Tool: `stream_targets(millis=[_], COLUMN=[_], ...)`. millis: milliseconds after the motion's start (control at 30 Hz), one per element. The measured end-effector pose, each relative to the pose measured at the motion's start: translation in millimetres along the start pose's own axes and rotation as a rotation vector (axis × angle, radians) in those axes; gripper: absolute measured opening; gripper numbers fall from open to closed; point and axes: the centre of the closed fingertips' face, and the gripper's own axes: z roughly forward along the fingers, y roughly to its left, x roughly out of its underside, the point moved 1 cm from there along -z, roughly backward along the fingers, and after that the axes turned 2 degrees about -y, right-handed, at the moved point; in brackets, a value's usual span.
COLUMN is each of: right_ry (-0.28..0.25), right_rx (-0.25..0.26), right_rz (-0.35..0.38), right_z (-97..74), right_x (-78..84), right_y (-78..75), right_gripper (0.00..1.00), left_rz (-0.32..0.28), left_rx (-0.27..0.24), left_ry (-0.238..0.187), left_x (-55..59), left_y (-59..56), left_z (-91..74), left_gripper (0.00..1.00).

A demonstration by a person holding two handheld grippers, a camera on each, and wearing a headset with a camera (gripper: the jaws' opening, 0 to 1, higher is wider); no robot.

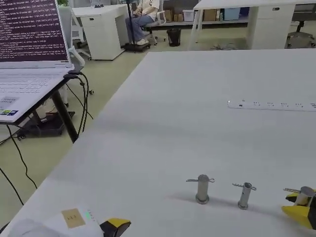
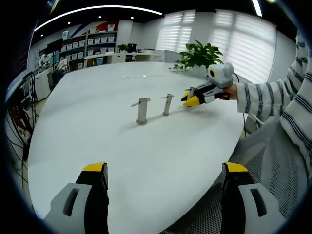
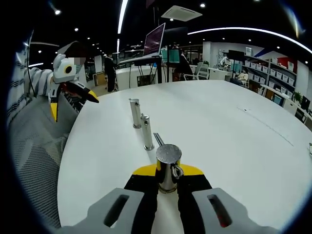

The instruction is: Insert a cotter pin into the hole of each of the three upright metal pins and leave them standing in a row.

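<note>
Metal pins [image 1: 244, 196] in a row of three, upright on smooth matte white tabletop [image 1: 197, 123], near its front edge. Each a plain silvery cylinder with a dull polish.

At the left end of the row in the head view, first pin [image 1: 202, 189], flared at the foot, with first cotter pin [image 1: 200, 180] of thin bent wire lying crosswise through its top. Just beside it, second pin [image 1: 244, 196], slimmer-looking, crossed near the top by second cotter pin [image 1: 245, 186].

At the right end, third pin [image 3: 168, 158], round flat top glinting, clamped by right gripper [image 3: 168, 171]. Jaws closed snug against both sides of the shaft, yellow tips on black fingers, grey moulded housings below. Through that shaft, third cotter pin [image 3: 178, 171]: small wire loop on one side, two straight legs out the far side.

Back by the near table edge, well apart from the row, left gripper [image 2: 165, 168]. Jaws spread wide with nothing between them, same yellow tips over black and grey plastic.

Behind right gripper in the left gripper view, a hand in a grey-and-white striped knit sleeve [image 2: 273, 97].

Farther along the tabletop, long flat white power strip [image 1: 271, 104]. Off the left edge, open laptop [image 1: 27, 54] on a dark stand, pale keys, screen full of text lines. Beyond the table in the left gripper view, leafy green plant [image 2: 200, 53].
</note>
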Motion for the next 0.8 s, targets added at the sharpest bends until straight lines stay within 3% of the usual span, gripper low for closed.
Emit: stream_targets(millis=[333,600,667,800], right_ry=[0.03,-0.018,-0.074,-0.088], right_rx=[-0.023,0.009,-0.005,0.007], right_rz=[-0.02,-0.013,0.021,0.035], right_z=[7.4,5.9,3.1,-5.3], right_x=[13.3,11.0,0.4,-8.9], right_y=[0.5,-0.4,2.8,7.4], right_gripper=[0.09,0.1,0.15,0.3], left_rz=[0.029,0.023,0.021,0.015], left_rx=[0.002,0.004,0.003,-0.003], left_ry=[-0.017,-0.015,-0.019,-0.03], left_x=[-9.2,-10.3,-11.2,-14.0], left_y=[-3.2,-2.7,-2.7,-1.3], left_z=[-0.4,-0.6,-0.2,0.3], left_gripper=[0.91,0.9,0.9,0.9])
